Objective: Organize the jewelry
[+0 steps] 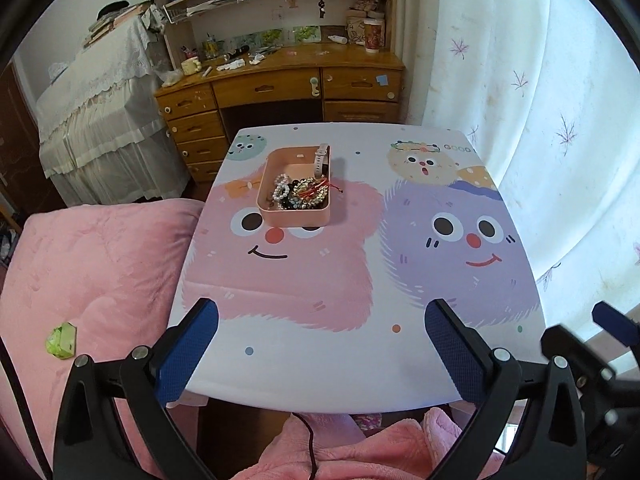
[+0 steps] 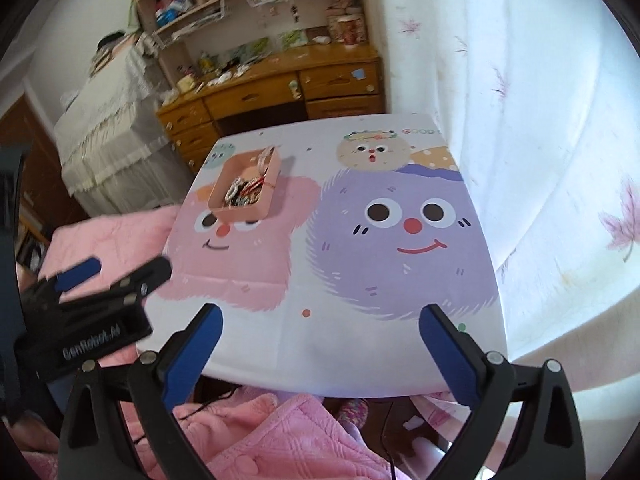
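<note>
A pink open box [image 1: 294,218] sits on the cartoon-printed table [image 1: 360,352], over the pink character's head. It holds a pile of jewelry [image 1: 300,194]: pearl beads, dark beads, a gold piece, a red cord. A pale watch strap [image 1: 322,160] leans on its far right wall. My left gripper [image 1: 322,320] is open and empty above the table's near edge, well short of the box. My right gripper [image 2: 320,326] is open and empty above the near edge too. The box also shows in the right wrist view [image 2: 244,210], far to the left. The left gripper [image 2: 92,280] shows there at the left, blurred.
A pink quilted bed [image 1: 88,280] lies left of the table, with a small green wrapper [image 1: 62,340] on it. A wooden desk with drawers and shelves [image 1: 280,88] stands behind. A white flowered curtain [image 1: 540,120] hangs at the right. Pink fabric [image 2: 280,440] lies below the near edge.
</note>
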Motion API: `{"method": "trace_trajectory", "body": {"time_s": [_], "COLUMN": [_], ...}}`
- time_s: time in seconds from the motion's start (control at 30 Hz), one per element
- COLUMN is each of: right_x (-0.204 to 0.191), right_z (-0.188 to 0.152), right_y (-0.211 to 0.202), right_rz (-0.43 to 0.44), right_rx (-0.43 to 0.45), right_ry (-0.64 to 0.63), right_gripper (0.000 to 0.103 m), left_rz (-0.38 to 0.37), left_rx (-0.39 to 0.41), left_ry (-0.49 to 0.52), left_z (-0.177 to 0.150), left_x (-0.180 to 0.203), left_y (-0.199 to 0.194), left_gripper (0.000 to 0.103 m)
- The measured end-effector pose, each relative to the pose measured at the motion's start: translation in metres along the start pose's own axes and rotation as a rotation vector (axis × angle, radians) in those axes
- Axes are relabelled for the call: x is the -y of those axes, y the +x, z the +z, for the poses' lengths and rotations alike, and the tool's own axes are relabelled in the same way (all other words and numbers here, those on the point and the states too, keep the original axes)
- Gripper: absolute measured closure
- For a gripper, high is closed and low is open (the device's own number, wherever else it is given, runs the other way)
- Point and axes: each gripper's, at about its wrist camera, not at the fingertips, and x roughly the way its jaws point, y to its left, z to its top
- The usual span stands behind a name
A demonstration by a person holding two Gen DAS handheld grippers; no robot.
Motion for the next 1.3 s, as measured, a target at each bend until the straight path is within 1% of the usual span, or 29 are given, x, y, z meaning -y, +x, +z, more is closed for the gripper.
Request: {"method": "trace_trajectory", "body": {"time_s": [0.07, 0.2, 0.37, 0.63, 0.73, 0.87, 1.2, 1.3], "right_x": [0.000, -0.011, -0.016, -0.021, -0.021, -0.019, -0.022, -0.021], "right_z": [0.000, 0.000, -0.002, -0.006, -0.007, -0.006, -0.004, -0.004], "right_y": [-0.002, 0.001, 0.001, 0.000, 0.001, 0.004, 0.009, 0.013], "right_rz": [0.001, 0.004, -0.001, -0.018, -0.024, -0.031, -0.055, -0.049], "right_rx": [0.016, 0.008, 0.005, 0.016, 0.018, 0.008, 0.011, -0.004], "right_ry": [0.004, -0.034, -0.038, -0.037, -0.028, -0.011, -0.013, -0.006], "right_gripper": [0.003, 0.003, 0.000, 0.000, 0.000, 0.000, 0.000, 0.000], "left_rz": [0.009, 0.008, 0.001, -0.033, -0.029, -0.056, -0.048, -0.046], "left_rx": [0.004, 0.014, 0.008, 0.007, 0.018, -0.008, -0.014, -0.015], "left_ry": [0.018, 0.037, 0.025, 0.017, 0.024, 0.020, 0.014, 0.013], "left_z": [-0.002, -0.005, -0.007, -0.010, -0.010, -0.009, -0.009, -0.009], "left_x": [0.002, 0.004, -0.001, -0.004, -0.003, -0.006, -0.011, -0.011], "left_y": [-0.002, -0.005, -0.004, -0.002, -0.001, 0.006, 0.009, 0.010], "left_gripper": [0.001, 0.001, 0.001, 0.001, 0.001, 0.001, 0.001, 0.001]}}
